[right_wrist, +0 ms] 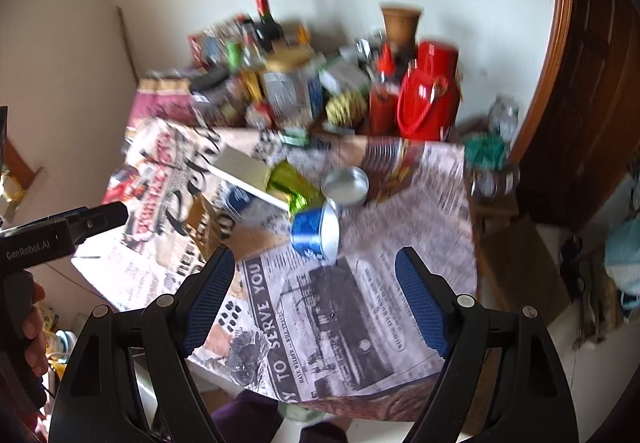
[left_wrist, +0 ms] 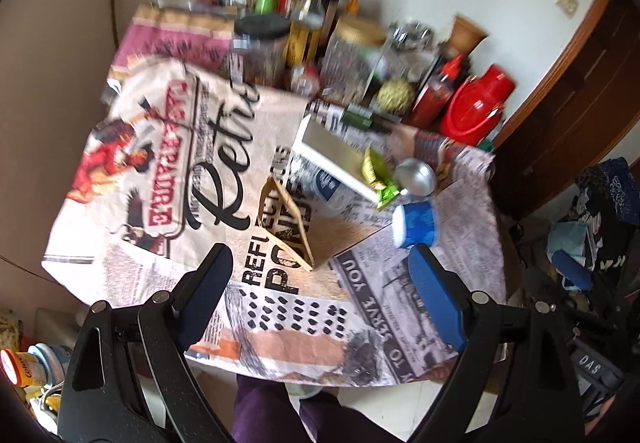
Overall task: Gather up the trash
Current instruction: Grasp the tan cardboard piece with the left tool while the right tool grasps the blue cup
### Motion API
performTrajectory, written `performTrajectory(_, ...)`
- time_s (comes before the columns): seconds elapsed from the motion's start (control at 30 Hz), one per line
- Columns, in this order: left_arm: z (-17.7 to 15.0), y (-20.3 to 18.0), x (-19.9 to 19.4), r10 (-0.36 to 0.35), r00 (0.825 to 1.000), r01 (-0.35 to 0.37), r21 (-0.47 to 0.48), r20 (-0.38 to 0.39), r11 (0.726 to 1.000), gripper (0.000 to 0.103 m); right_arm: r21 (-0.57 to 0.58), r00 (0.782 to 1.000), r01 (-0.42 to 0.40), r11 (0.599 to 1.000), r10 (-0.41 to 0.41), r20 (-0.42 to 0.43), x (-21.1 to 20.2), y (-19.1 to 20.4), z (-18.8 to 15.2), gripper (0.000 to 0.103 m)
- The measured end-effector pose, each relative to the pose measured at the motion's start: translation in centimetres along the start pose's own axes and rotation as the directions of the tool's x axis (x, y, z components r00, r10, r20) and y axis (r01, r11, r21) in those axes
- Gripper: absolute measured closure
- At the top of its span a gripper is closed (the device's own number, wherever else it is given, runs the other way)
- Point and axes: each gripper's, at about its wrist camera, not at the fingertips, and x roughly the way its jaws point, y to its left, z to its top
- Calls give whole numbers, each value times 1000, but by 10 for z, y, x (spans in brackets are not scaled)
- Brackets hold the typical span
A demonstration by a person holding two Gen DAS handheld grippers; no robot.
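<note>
Blue and thin-walled, the cup (right_wrist: 314, 233) lies tipped on the table (right_wrist: 400, 283) beside the green wrapper (right_wrist: 294, 185). It looks light and crushable; its rim suits a gentle pinch. Left gripper (left_wrist: 320, 283) and right gripper (right_wrist: 316, 283) hover spread, empty.

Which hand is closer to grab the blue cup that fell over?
Probably the right. The right gripper is open, and the blue cup lies on its side just ahead, between its fingers. The left gripper, also open, points more at the brown paper bag; the cup sits off by its right finger.
</note>
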Motion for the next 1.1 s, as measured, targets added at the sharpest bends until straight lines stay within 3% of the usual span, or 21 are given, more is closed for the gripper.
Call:
performTrajectory(0.23, 11, 29, 83, 36, 989, -36, 4, -145, 999, 14, 72, 988, 24, 997, -12, -153, 75, 1, 3, 23)
performTrajectory(0.43, 2, 41, 133, 46, 966, -45, 10, -256, 999, 14, 50, 981, 82, 995, -72, -178, 115, 5, 3, 23)
performTrajectory(0.67, 10, 36, 159, 0, 962, -12, -39, -273, 999, 14, 92, 970, 69, 993, -45, -239, 152, 1, 1, 26)
performTrajectory(0.73, 12, 34, 165, 2, 962, -13, -36, -274, 999, 15, 118, 969, 76, 990, -46, -242, 157, -2, 1, 32)
performTrajectory(0.83, 15, 34, 174, 6, 960, -17, -38, -281, 999, 27, 163, 971, 66, 984, -26, -237, 159, -7, 3, 45)
performTrajectory(0.9, 17, 36, 178, -1, 958, -14, -48, -286, 999, 42, 175, 974, 55, 983, -14, -228, 157, -8, 5, 54)
performTrajectory(1.0, 20, 39, 181, -11, 958, -7, -63, -286, 998, 59, 150, 980, 63, 987, -33, -195, 151, -5, 5, 67)
performTrajectory(1.07, 20, 43, 177, -20, 960, 0, -71, -278, 998, 69, 129, 984, 68, 989, -45, -174, 144, -4, 6, 69)
performTrajectory(1.1, 20, 43, 175, -23, 961, 4, -72, -277, 997, 74, 120, 985, 63, 991, -43, -166, 141, -4, 6, 74)
